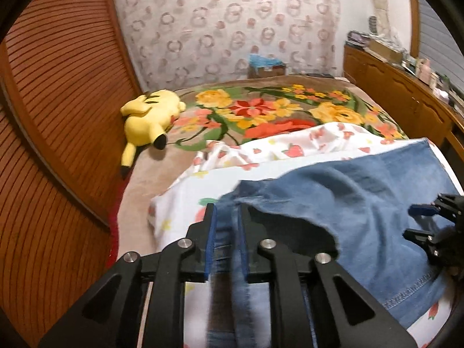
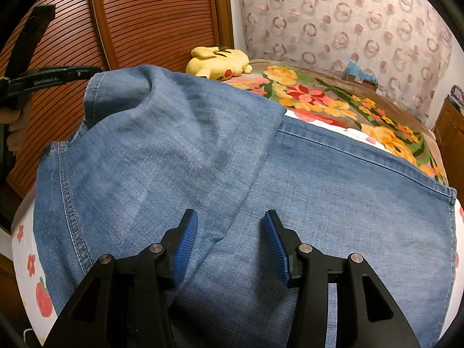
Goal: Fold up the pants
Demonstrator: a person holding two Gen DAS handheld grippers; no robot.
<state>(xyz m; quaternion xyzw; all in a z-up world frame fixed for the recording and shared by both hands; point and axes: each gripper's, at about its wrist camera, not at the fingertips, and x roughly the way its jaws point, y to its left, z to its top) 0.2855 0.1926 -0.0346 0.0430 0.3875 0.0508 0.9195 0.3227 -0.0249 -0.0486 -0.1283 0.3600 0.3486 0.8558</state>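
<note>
Nearest the left wrist camera, a fold of the faded blue denim pants (image 1: 362,191) is pinched between the blue-padded fingers of the left gripper (image 1: 227,217), which is clamped tight on a bunched edge of the cloth. The fabric is lifted clear of the bed there, apparently so that one part can be carried over the rest.

In the right wrist view, the right gripper (image 2: 230,232) is held with its jaws wide apart just above the denim, and nothing is gripped. It is poised over a crease where the raised layer meets the flat one, probably to pin or take that spot while the fold is made.

The pants are spread across a white sheet printed with strawberries and flowers (image 1: 179,200), which serves as the folding surface. One stitched hem is seen along the far edge, and a raised portion is draped over the flat layer below.

Beyond the sheet, a plush blanket with yellow and red flowers (image 1: 261,107) covers the bed, and a yellow soft toy with black-tipped ears (image 1: 148,121) lies beside a slatted wooden door (image 1: 58,101). A circle-patterned curtain (image 1: 226,20) hangs at the back.

The fold is judged to be under way, not yet laid down.
</note>
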